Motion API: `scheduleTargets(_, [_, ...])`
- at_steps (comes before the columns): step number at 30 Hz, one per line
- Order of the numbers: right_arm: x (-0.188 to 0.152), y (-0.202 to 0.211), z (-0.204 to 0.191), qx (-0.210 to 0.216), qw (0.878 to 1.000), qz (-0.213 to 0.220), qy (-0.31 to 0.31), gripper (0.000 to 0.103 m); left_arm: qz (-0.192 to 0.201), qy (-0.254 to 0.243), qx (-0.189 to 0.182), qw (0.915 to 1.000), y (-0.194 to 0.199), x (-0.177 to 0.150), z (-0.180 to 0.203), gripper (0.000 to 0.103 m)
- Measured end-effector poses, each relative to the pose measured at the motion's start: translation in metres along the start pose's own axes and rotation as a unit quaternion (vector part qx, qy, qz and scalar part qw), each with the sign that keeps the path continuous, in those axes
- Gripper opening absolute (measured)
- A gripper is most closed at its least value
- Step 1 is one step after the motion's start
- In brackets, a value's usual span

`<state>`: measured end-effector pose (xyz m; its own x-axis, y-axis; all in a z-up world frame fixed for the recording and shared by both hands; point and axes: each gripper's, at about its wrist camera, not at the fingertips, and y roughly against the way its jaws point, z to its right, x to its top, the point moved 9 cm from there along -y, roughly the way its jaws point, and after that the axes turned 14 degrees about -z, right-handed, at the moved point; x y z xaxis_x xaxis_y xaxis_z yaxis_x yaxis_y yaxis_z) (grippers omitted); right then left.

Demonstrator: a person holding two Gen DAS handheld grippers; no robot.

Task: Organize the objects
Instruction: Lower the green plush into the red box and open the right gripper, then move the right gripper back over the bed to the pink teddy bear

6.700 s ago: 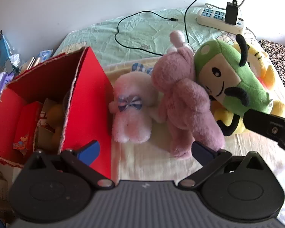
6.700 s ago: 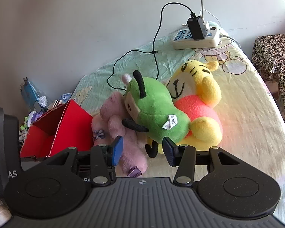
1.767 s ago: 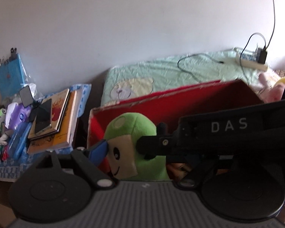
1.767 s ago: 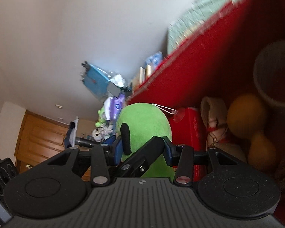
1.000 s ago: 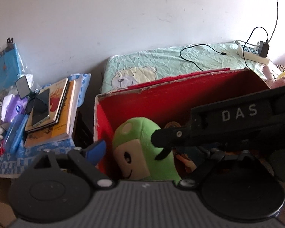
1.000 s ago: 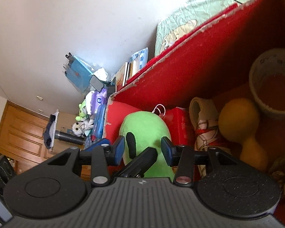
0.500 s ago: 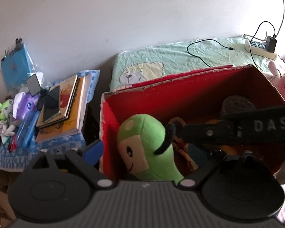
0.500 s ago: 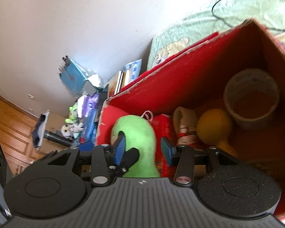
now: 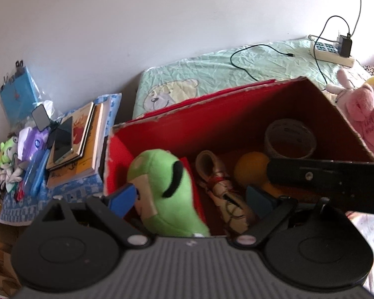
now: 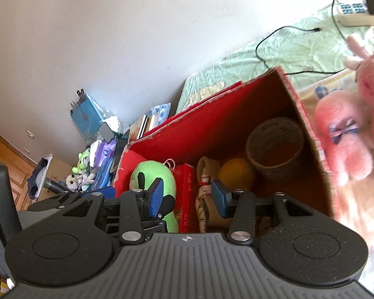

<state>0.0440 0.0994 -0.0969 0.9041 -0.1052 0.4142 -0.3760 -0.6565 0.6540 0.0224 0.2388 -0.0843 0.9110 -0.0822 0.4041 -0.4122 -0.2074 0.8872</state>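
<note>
Hovering over the red box (image 10: 274, 94): right tool (image 10: 188, 199) and left tool (image 9: 194, 199) both spread apart, holding nothing. Green plush (image 9: 162, 186) sits inside, at the box's left end, beside a tape roll (image 9: 289, 137). Pink plush toys (image 10: 346, 144) remain on the bed (image 9: 212, 74), so I judge the job partly done. Only readable writing: a "D" on the right tool's body.

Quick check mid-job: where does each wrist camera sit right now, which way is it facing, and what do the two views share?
Left wrist: on the left gripper, looking down into the red box; its open blue fingers and the right gripper's black body show.
Right wrist: on the right gripper, facing the box from the near side; its open fingers show.
Shared: green plush toy, tape roll, pink plush toys.
</note>
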Motion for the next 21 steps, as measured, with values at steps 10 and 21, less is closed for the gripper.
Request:
scheduleTargets(10, [0.002, 0.041, 0.027, 0.006, 1.000, 0.016, 0.017, 0.047, -0.007, 0.006, 0.018, 0.9998, 0.018, 0.005, 0.038, 0.096])
scheduleTargets(21, [0.012, 0.090, 0.069, 0.004, 1.000, 0.016, 0.026, 0.047, -0.011, 0.010, 0.029, 0.9995, 0.034, 0.015, 0.105, 0.096])
